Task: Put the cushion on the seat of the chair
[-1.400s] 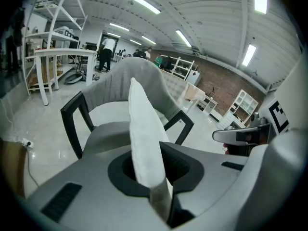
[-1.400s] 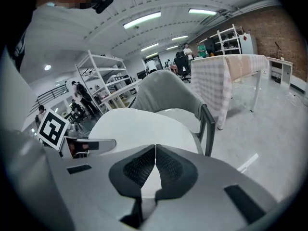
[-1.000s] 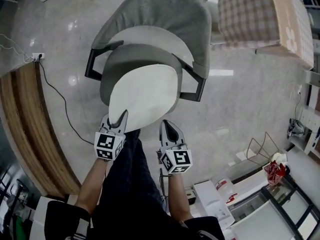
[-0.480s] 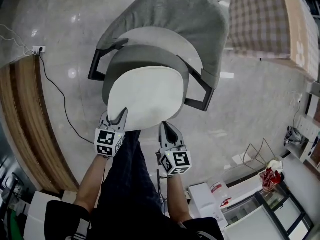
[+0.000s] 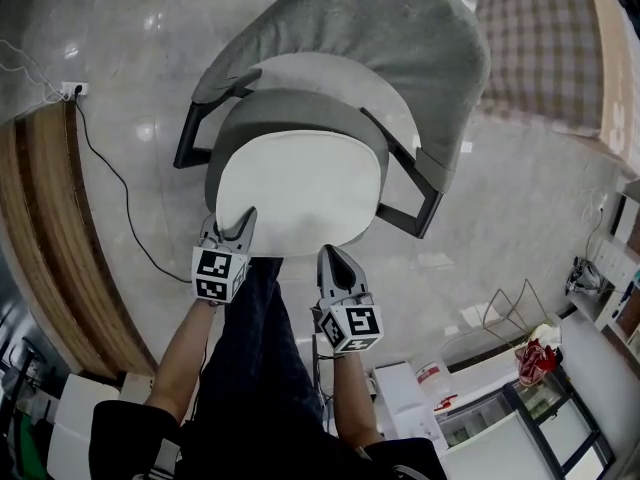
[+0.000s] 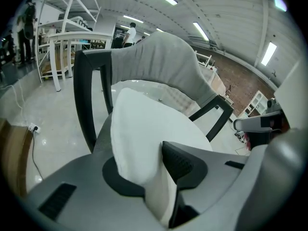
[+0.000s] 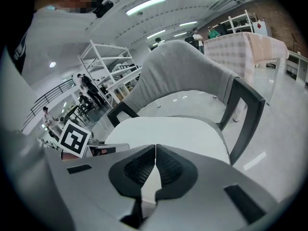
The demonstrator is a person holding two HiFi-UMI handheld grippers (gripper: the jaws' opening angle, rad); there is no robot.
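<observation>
A white cushion point(image 5: 300, 193) lies on the grey seat of an armchair point(image 5: 300, 108) with black arms and a grey backrest. My left gripper point(image 5: 232, 230) is at the cushion's near left corner. In the left gripper view its jaws point(image 6: 149, 170) have just been opening, with the thick cushion point(image 6: 144, 129) edge still filling the gap and touching both pads. My right gripper point(image 5: 333, 256) is at the near right edge. In the right gripper view it point(image 7: 155, 150) is shut on a thin fold of the cushion point(image 7: 168, 131), in front of the chair point(image 7: 187, 71).
A curved wooden counter point(image 5: 40, 248) runs along the left, with a black cable point(image 5: 110, 198) on the pale floor beside it. A table with a checked cloth point(image 5: 540, 38) stands at the top right. Boxes and shelving point(image 5: 480, 408) sit at the bottom right. My legs point(image 5: 260, 368) are below the chair.
Both grippers have come down with the cushion. It was tilted over the seat's front and now lies flatter and further onto the seat.
</observation>
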